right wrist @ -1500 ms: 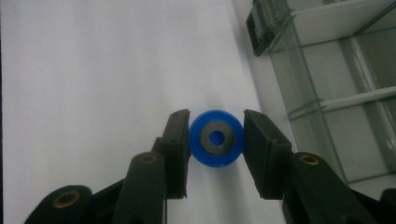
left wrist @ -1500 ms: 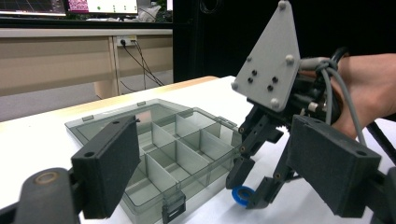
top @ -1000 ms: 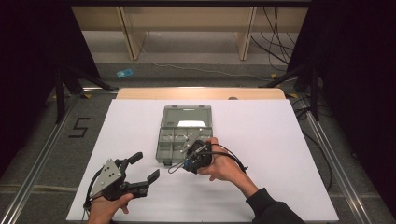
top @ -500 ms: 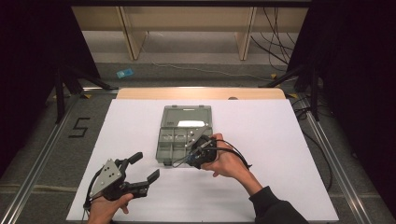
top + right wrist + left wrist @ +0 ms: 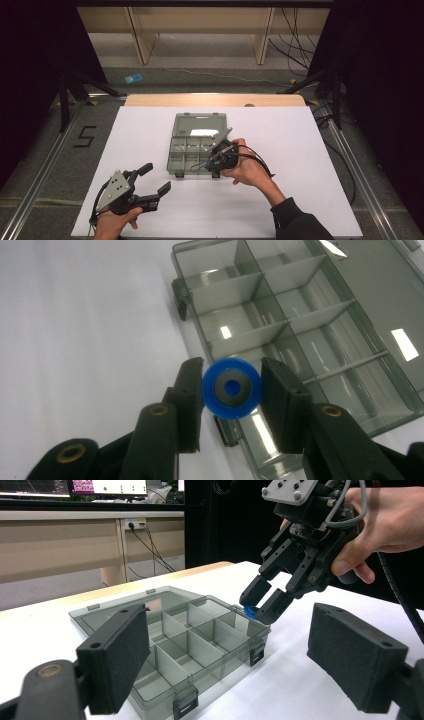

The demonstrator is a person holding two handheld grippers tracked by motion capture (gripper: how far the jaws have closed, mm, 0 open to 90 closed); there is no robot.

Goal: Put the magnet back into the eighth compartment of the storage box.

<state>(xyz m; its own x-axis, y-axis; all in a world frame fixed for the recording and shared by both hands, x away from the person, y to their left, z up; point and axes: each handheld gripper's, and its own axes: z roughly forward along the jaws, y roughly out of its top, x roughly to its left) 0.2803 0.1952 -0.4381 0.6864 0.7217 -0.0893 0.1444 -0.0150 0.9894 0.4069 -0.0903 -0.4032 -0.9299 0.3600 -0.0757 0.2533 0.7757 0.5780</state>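
I've got the blue ring (image 5: 231,388) pinched between my right gripper's (image 5: 231,390) pads, hovering just over the near corner of the clear compartment box (image 5: 192,150), lid laid open. My right hand (image 5: 247,170) tilts the jaws down toward the box. My left gripper (image 5: 150,182) rests low on the white table (image 5: 300,150), jaws spread wide, holding nothing.

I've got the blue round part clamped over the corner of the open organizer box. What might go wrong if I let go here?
1. The blue round part hangs in the right hand-held gripper close to the rim of the organizer box; released here, it may strike the edge or a divider and bounce onto the table.
2. Lowering further, the jaws could catch the rim and shift the box.
3. The left hand-held gripper stands open, apart from the box, so nothing steadies it.
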